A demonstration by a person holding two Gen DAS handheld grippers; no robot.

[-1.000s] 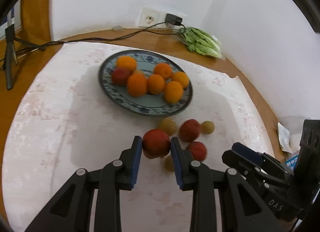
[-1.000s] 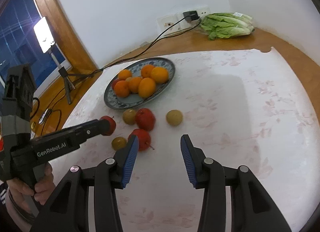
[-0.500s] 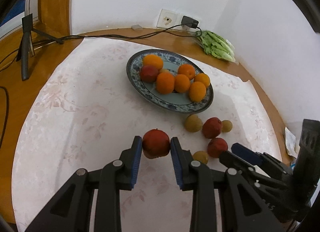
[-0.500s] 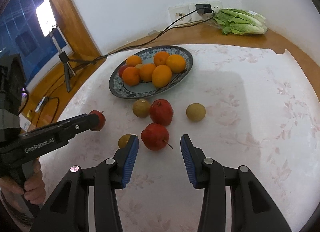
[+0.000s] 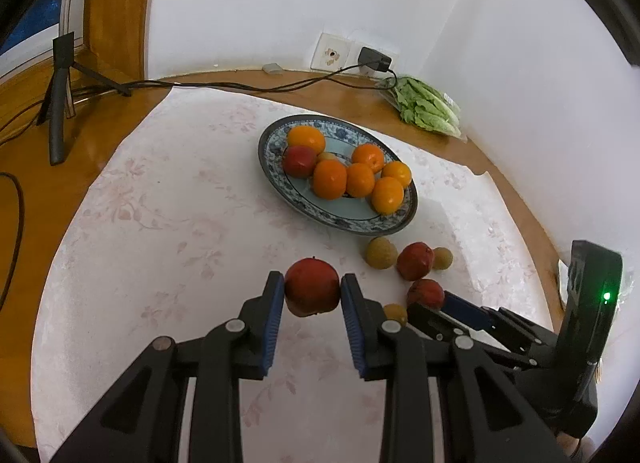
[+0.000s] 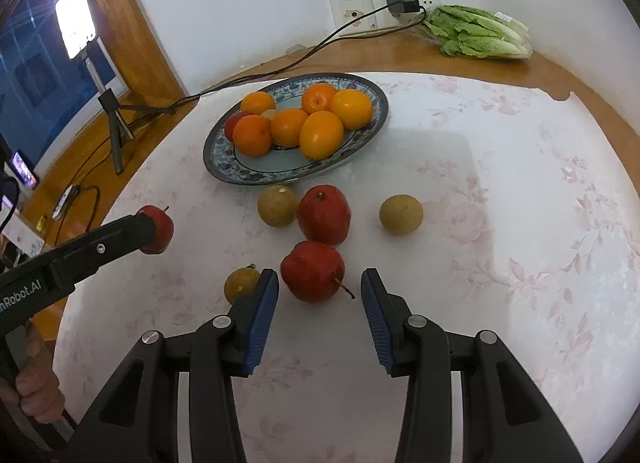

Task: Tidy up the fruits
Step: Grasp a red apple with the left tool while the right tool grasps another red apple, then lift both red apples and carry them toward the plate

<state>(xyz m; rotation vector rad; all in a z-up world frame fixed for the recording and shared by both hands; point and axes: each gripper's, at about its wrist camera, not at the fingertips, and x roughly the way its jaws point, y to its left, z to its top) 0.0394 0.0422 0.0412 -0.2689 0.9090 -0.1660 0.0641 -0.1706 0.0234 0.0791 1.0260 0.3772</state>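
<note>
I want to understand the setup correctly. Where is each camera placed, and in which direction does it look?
Left wrist: on the left gripper, looking down along its fingers, shut on a red fruit; the right gripper shows at right.
Right wrist: on the right gripper, open around another red fruit; the left gripper and a hand show at left.
Shared: the plate of oranges.

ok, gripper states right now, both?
Left gripper: shut on a red apple, held above the cloth.
Right gripper: open, straddling another apple, pads clear of it.
</note>
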